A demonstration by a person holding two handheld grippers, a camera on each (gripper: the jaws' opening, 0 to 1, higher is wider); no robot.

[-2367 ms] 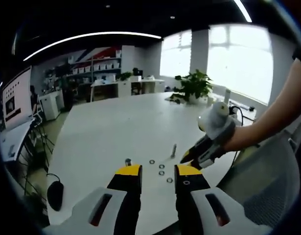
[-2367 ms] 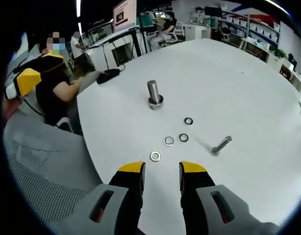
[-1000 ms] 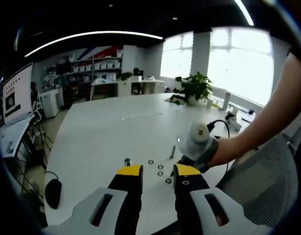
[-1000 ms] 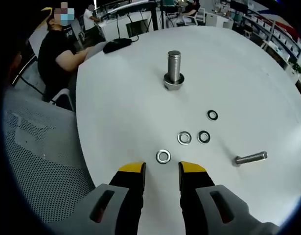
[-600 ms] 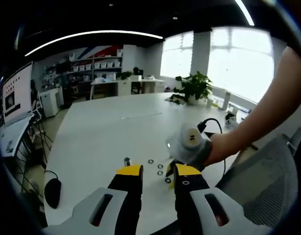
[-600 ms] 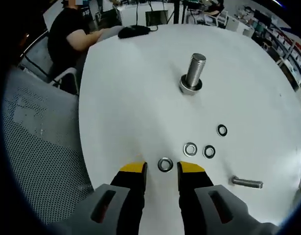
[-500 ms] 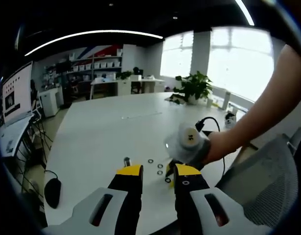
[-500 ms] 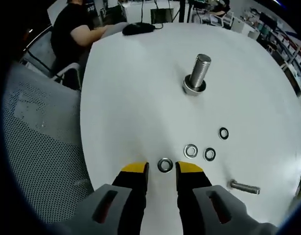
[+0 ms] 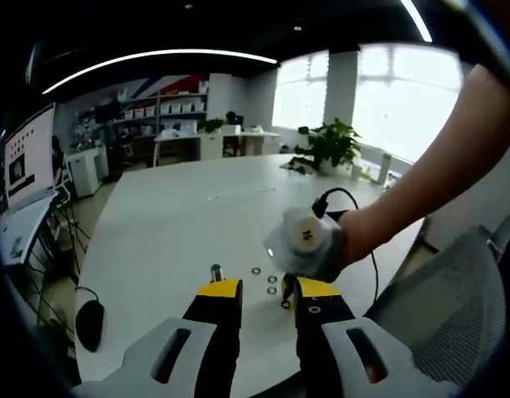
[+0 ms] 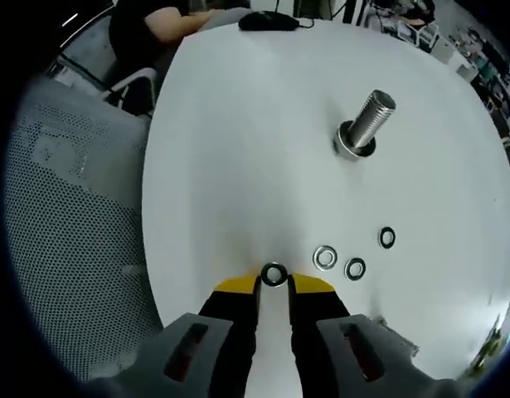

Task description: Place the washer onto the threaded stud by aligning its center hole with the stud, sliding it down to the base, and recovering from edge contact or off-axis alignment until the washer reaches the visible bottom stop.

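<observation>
A big white table with a stud and small washers on it.
The threaded stud stands up on the table, well away from the right gripper. Its jaws are nearly closed around one washer lying on the table. Three more washers lie near. The left gripper is open, holding nothing.

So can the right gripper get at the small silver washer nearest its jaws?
Probably yes: the right gripper already brackets the small silver washer on the white table, nothing between.
</observation>
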